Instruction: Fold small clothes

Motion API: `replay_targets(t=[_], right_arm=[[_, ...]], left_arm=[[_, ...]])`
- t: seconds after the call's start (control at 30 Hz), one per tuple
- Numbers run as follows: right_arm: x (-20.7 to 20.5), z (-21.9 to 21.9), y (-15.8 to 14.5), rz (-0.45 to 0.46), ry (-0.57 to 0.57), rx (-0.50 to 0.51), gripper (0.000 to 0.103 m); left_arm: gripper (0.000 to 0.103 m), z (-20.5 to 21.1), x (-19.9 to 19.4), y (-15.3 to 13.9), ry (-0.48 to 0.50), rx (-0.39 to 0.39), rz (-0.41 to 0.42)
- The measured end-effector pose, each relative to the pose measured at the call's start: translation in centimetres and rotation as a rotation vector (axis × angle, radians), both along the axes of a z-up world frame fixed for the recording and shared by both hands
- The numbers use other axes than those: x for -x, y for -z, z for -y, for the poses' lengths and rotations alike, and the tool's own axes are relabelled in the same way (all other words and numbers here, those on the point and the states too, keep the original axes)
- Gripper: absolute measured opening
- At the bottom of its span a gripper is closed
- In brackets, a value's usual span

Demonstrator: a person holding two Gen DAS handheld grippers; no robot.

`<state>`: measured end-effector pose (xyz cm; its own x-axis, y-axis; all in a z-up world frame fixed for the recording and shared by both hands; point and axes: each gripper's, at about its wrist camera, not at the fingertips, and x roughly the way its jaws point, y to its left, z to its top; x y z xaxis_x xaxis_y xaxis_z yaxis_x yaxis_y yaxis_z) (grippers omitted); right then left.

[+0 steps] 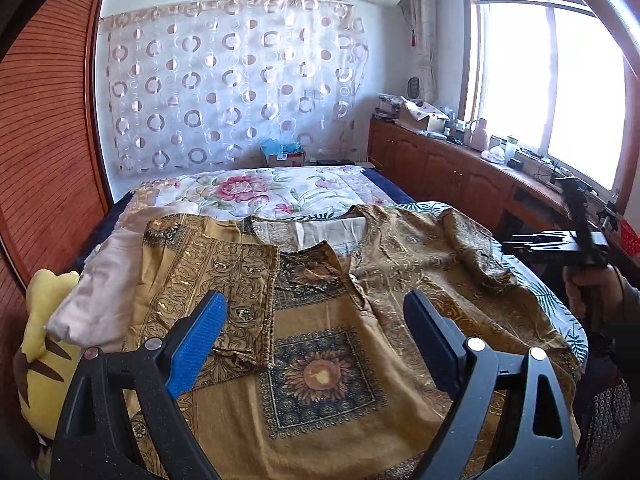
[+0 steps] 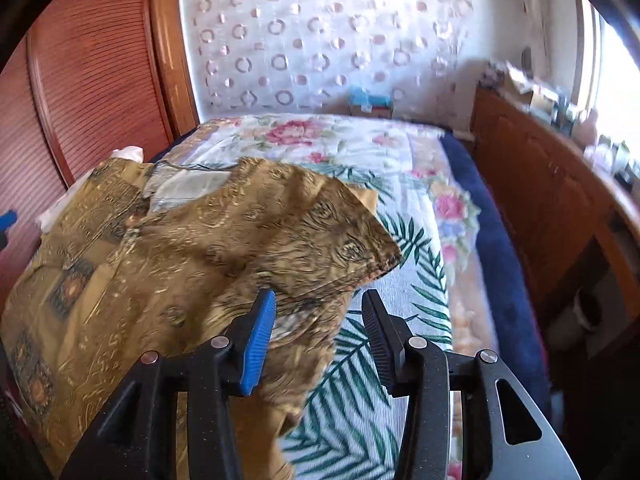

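A gold patterned shirt [image 1: 320, 320] with sunflower squares lies spread face up on the bed [image 2: 400, 360], over a leaf-print sheet, its collar toward the far wall. Its left sleeve [image 1: 236, 300] is folded inward across the chest, while the right sleeve [image 2: 320, 232] lies rumpled and partly lifted over the sheet near the bed's right side.

The left gripper [image 1: 316, 332] hovers above the lower chest of the shirt with its fingers [image 1: 200, 344] spread wide, holding nothing. The right gripper [image 2: 318, 328] sits at the edge of the right sleeve; its fingers [image 2: 260, 340] are apart, the blue one over the cloth and the black one over the bare sheet, with the sleeve's hem between them but not pinched. In the left wrist view the right gripper [image 1: 576, 240] shows at the far right edge, held in the person's hand [image 1: 588, 288].

A pale pink pillow [image 1: 108, 288] lies just beside the shirt on its left, with a yellow plush toy [image 1: 44, 340] next to it. A floral quilt [image 1: 272, 192] covers the far half of the bed, and wooden cabinets [image 1: 440, 164] run under the window [image 1: 552, 88]
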<state>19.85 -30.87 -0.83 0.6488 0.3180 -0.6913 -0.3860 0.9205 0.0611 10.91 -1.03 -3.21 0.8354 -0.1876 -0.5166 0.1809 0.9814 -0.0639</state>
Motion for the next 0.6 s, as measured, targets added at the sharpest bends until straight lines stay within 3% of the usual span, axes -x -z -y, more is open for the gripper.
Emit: replay_targets(t=[0.3,0.43,0.6], right_arm=[[-5.5,1.7,2.7,-0.146,0.080,-0.134,0.046],[-6.5,1.0,2.7,-0.142,0.036,-0.151,0.014],[-6.2,-0.3,0.6,-0.046,0.004,-0.131,0.012]], left_arm=[[0.091,1.0,0.4,0.6,0.027,-0.010,-0.021],[0.091,0.9,0.4,0.9,0.021,-0.013,-0.027],[0.091,0.7,0.6,1.2,0.011,-0.001,-0.012]])
